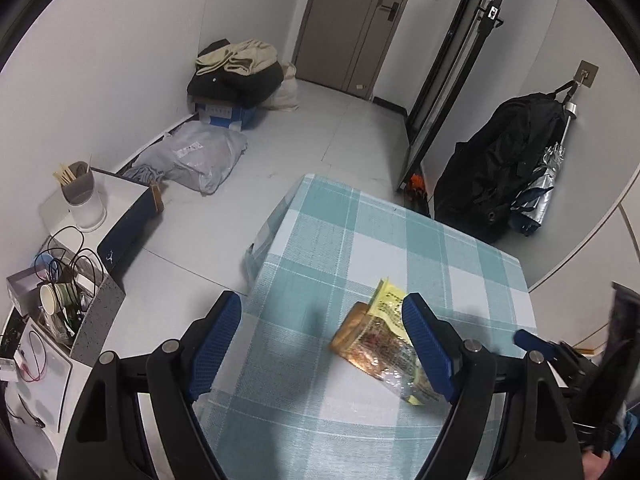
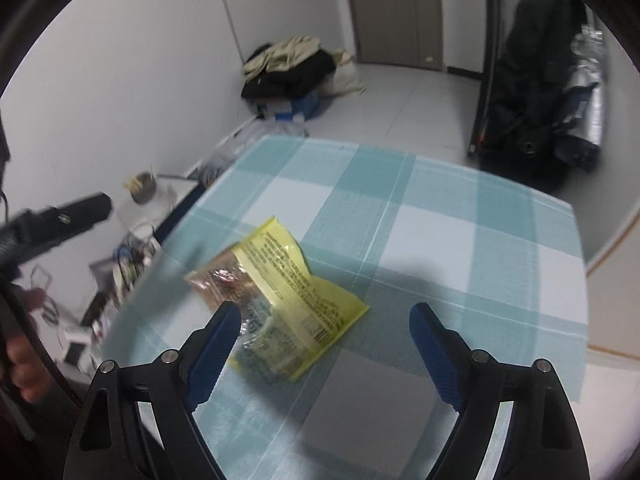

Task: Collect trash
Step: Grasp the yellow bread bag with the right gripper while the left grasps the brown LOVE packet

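A crumpled snack wrapper [image 1: 376,344], yellow at one end and clear at the other, lies flat on the table's teal-and-white checked cloth [image 1: 340,240]. My left gripper [image 1: 322,300] hangs open above the table; the wrapper sits just inside its right finger [image 1: 428,344], which hides part of it. In the right wrist view the same wrapper [image 2: 288,276] lies ahead of my open right gripper [image 2: 325,312], with its clear end beside the left finger [image 2: 216,344]. Neither gripper's pads press on it. The left gripper's black body [image 2: 72,216] shows at the left edge.
Left of the table stand a low shelf with a cup of sticks [image 1: 80,196] and a box of cables and paper cups [image 1: 60,292]. A grey bag [image 1: 200,156] and piled clothes [image 1: 236,72] lie on the floor. A black bag [image 1: 500,168] and an umbrella [image 1: 548,184] hang at right.
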`<state>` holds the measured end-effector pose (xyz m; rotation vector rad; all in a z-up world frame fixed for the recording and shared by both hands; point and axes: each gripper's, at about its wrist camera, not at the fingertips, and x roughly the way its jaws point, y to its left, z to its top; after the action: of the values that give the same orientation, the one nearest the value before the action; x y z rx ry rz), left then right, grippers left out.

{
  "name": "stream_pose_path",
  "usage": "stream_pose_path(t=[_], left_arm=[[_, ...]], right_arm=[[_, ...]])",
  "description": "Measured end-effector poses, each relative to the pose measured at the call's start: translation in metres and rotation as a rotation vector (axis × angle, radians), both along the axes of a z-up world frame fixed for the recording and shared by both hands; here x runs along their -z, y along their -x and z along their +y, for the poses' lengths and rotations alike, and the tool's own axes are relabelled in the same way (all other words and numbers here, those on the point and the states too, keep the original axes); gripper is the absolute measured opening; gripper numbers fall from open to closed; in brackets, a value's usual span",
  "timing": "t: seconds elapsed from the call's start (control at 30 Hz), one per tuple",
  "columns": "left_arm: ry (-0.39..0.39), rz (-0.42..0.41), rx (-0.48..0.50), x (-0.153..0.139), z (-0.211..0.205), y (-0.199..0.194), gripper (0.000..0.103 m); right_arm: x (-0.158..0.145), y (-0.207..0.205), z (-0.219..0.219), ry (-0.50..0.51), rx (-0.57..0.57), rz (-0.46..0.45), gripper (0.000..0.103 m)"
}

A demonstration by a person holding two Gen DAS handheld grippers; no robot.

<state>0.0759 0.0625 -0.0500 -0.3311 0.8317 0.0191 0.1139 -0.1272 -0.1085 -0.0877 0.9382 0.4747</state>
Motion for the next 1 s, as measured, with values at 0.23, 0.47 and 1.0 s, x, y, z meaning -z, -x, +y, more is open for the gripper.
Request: stream_pose_path(t=[0.23, 0.47, 1.0], left_arm=[[0.026, 0.036, 0.030, 0.010, 0.010, -0.005, 0.080], [0.056, 0.054, 0.007, 0.014, 0.022, -0.008, 0.080], [0.051, 0.106, 0.009, 0.024, 0.021, -0.013, 0.080]], right_arm=[[0.022, -0.020, 0.008, 0.019, -0.005, 0.055, 0.082], [0.031, -0.018, 0.020, 0.110, -0.044, 0.047, 0.041], [0.007, -0.011, -0.009, -0.054, 0.013, 0.050, 0.004]])
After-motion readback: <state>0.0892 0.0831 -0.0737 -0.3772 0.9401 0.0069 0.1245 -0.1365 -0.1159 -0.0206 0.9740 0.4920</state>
